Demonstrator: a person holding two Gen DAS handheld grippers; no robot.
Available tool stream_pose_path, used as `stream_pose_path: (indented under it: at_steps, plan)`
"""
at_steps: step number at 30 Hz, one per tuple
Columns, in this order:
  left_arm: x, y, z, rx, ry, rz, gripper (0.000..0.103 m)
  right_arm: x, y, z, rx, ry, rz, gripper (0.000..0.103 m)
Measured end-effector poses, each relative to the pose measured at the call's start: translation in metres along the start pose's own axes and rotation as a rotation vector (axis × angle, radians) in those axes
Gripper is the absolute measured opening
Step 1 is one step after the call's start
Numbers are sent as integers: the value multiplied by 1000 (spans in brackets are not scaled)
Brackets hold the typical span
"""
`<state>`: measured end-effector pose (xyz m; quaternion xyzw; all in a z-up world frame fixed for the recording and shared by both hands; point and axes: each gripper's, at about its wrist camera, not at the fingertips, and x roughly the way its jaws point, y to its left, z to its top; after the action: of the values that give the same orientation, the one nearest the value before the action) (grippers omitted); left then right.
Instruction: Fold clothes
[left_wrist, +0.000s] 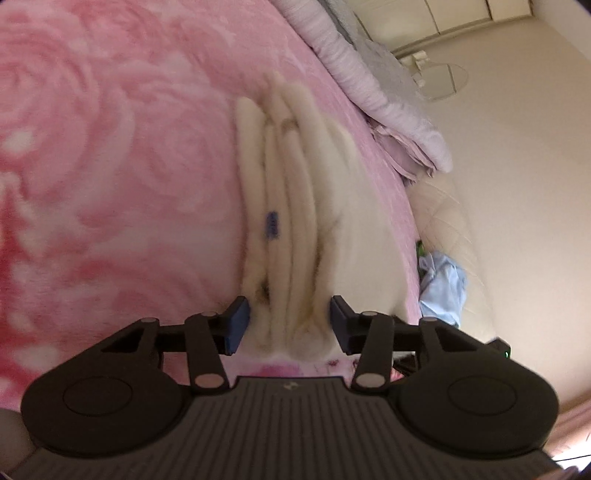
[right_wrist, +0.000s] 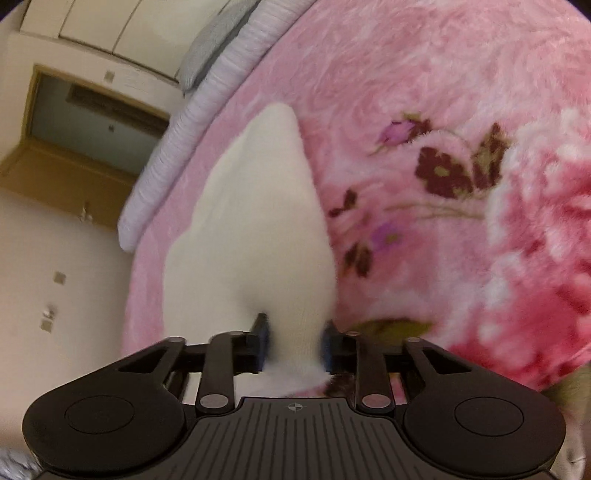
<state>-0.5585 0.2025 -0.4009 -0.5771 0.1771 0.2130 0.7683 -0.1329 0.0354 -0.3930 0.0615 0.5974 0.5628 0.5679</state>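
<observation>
A cream white garment (left_wrist: 295, 206) hangs in long bunched folds over the pink floral blanket (left_wrist: 110, 166), with a small blue label (left_wrist: 272, 223) on one fold. My left gripper (left_wrist: 290, 325) is shut on its bunched edge, blue pads pressing both sides. In the right wrist view the same white garment (right_wrist: 258, 221) spreads away as a smooth sheet, and my right gripper (right_wrist: 295, 345) is shut on its near edge. Both views are blurred by motion.
The pink blanket (right_wrist: 443, 147) covers a bed. A lilac quilt (left_wrist: 369, 85) and grey pillow (right_wrist: 210, 48) lie along its edge. A light blue cloth (left_wrist: 443, 284) lies on the pale floor beside the bed. A doorway (right_wrist: 92, 125) shows beyond.
</observation>
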Motion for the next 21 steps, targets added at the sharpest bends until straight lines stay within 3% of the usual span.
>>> stream_pose_path:
  at_steps: [4, 6, 9, 17, 19, 21]
  plan:
    - [-12, -12, 24, 17, -69, 38, 41, -16, 28, 6, -190, -14, -83, 40]
    - [-18, -20, 39, 39, -111, 61, 51, -23, 34, 19, -223, -72, -100, 40]
    - [-27, -33, 61, 73, -176, 96, 52, -20, 40, 46, -208, -156, -101, 40]
    - [56, -33, 109, 4, -165, 124, 52, 49, 44, 103, -146, -111, -147, 40]
    - [65, -30, 109, 1, -186, 82, 45, 60, 44, 106, -147, -105, -146, 40]
    - [65, -29, 106, 37, -213, 78, 13, 64, 46, 106, -164, -85, -117, 36]
